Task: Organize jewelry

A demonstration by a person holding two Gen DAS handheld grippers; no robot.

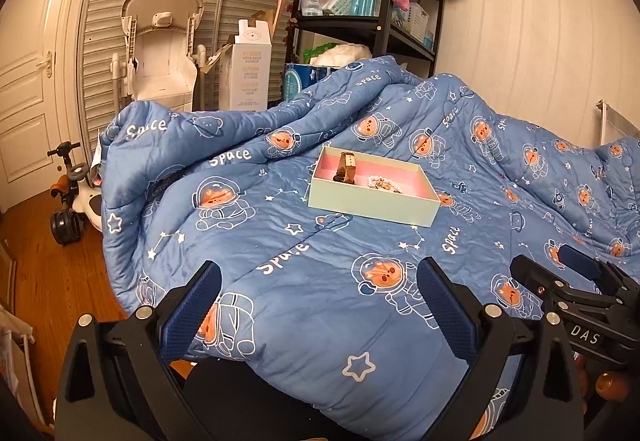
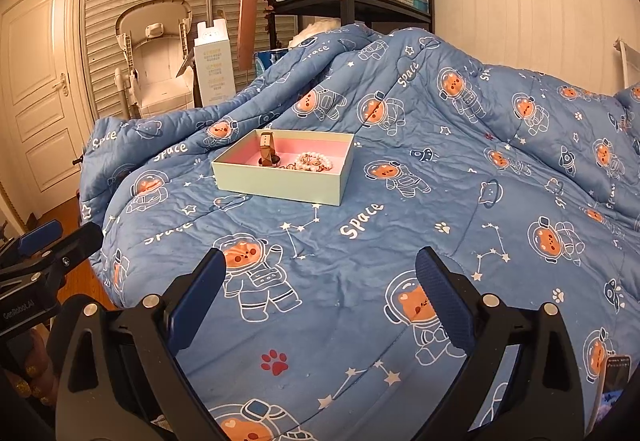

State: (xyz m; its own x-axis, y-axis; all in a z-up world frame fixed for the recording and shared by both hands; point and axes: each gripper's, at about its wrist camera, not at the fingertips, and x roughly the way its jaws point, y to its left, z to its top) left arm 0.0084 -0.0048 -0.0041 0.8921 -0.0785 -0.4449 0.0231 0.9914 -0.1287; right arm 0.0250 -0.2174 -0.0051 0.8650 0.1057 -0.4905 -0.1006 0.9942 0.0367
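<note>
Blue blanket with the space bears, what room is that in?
Probably a bedroom, likely shared with a small child: the blanket covers a bed, with a baby high chair and a shelf of bottles and soft toys behind it.

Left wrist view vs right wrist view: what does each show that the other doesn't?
Only the left wrist view: a ride-on toy on the floor and the right tool at the frame's right edge. Only the right wrist view: a phone at the lower right and a red paw print on the quilt. Both: the open box on the blue quilt, a watch and a bead bracelet inside, and the white high chair.
</note>
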